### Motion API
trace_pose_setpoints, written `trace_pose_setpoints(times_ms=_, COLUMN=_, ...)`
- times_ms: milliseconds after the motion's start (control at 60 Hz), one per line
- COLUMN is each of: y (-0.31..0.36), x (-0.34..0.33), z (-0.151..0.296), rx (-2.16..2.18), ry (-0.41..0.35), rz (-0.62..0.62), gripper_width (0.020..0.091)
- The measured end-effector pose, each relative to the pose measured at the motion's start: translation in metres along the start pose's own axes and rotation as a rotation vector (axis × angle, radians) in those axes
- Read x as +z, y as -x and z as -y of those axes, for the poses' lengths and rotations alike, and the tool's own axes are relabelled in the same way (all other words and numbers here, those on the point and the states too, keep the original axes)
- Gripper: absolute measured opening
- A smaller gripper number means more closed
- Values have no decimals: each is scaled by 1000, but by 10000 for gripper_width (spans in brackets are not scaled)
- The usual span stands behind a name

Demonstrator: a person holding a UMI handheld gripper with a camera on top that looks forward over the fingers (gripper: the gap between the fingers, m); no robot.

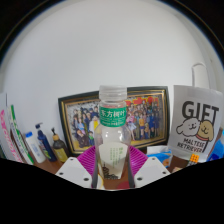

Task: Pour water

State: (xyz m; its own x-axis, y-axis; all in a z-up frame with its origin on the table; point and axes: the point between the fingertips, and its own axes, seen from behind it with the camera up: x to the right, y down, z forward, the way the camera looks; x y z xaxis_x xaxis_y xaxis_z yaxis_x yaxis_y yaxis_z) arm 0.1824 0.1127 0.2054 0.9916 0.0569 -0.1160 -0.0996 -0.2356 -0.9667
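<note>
White wall [110,50] fills the background. Framed group photograph [150,112] leans against it, behind the bottle. White sign [197,122] reading "GIFT", with a cartoon dog, stands just beside the frame on one side. On the other side, a cluster of markers and pens [35,143] stands upright. Clear plastic water bottle [113,135], green label, white cap, upright, sits between the 2 fingers of the gripper [113,168]. Jaws clamped on the bottle's lower body: both magenta pads [90,160] press its sides. Water level not discernible. Bench surface barely visible beyond the fingers.
</note>
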Motion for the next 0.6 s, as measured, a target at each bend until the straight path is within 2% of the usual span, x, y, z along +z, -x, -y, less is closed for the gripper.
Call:
trace_pose_setpoints(times_ms=133, y=-40, x=19, z=-53, rx=-134, ry=84, rz=-83, gripper_width=420)
trace_pose_setpoints(times_ms=283, y=-52, x=33, z=-103, rx=-141, ry=137, rz=-67, gripper_width=420)
trace_pose_setpoints(times_ms=433, y=-57, x=38, z=-136, rx=-133, ry=166, rz=-59, gripper_width=433)
trace_pose_setpoints(times_ms=483, y=-57, x=36, z=-135, rx=-113, ry=143, rz=-54, gripper_width=427)
trace_pose_setpoints(times_ms=600, y=-55, x=35, z=-134, rx=-114, ry=121, rz=-45, gripper_width=489)
